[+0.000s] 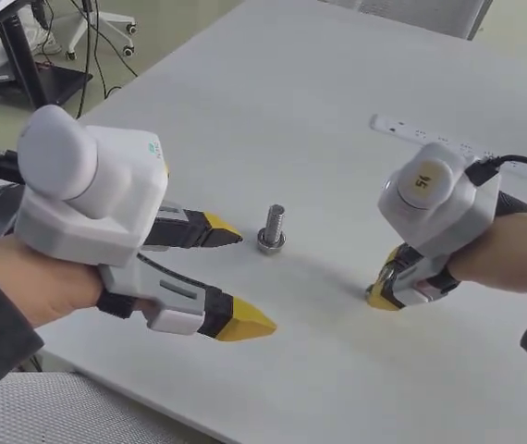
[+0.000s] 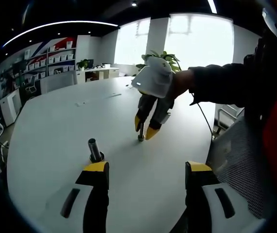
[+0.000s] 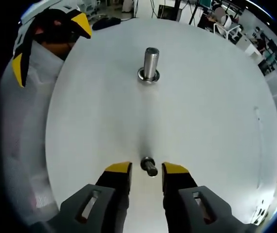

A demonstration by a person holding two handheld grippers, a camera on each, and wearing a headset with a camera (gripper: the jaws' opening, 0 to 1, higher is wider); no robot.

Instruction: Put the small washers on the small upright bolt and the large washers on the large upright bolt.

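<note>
The large upright bolt (image 1: 273, 225) stands mid-table with a washer around its base (image 1: 271, 244); it also shows in the right gripper view (image 3: 151, 62) and in the left gripper view (image 2: 95, 149). My left gripper (image 1: 236, 276) hovers just left of it, jaws wide open and empty (image 2: 147, 167). The small upright bolt (image 3: 148, 166) stands right between the tips of my right gripper (image 3: 147, 168), which is open a little with its yellow tips either side, tips down on the table (image 1: 382, 296). From the left gripper view the right gripper (image 2: 145, 128) straddles the small bolt (image 2: 141, 138).
A white power strip (image 1: 448, 139) lies on the white table (image 1: 273, 111) behind the right gripper. The near table edge runs below the left hand, and a mesh chair (image 2: 235, 160) sits beside it. An office chair and desk legs (image 1: 23, 55) stand far left.
</note>
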